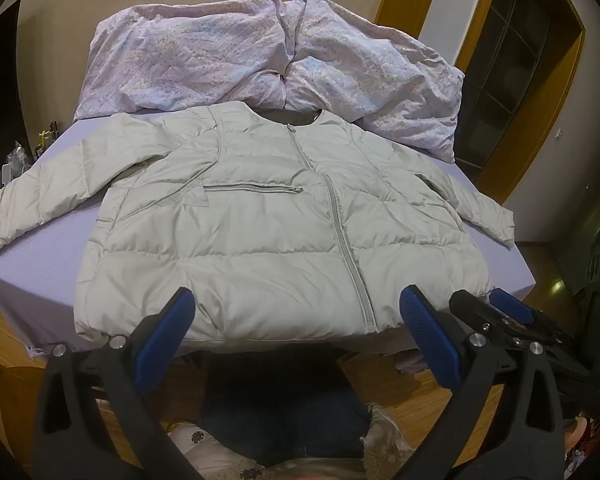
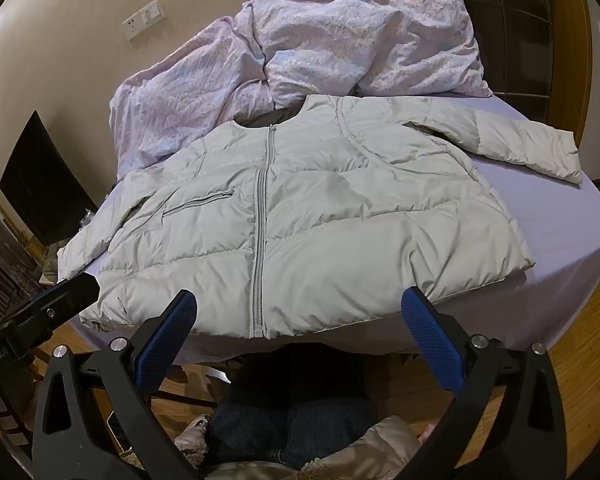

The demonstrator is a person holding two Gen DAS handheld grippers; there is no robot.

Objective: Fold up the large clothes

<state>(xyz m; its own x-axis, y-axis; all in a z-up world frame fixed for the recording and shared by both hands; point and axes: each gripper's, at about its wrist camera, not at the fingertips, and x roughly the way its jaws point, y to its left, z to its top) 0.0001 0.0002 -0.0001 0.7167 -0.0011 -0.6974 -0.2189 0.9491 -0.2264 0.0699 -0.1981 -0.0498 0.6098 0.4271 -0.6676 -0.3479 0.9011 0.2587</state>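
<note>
A pale grey-white puffer jacket lies flat and zipped, front up, on a bed with a lilac sheet; both sleeves are spread out to the sides. It also shows in the right wrist view. My left gripper is open and empty, hovering just off the jacket's hem at the bed's near edge. My right gripper is open and empty, also just off the hem. The right gripper shows in the left wrist view to the right. The left gripper's black body shows at the left of the right wrist view.
A crumpled floral duvet fills the far end of the bed, against the wall. A dark screen and clutter stand left of the bed. A wooden door frame is at the right. Wooden floor and the person's jeans-clad legs are below.
</note>
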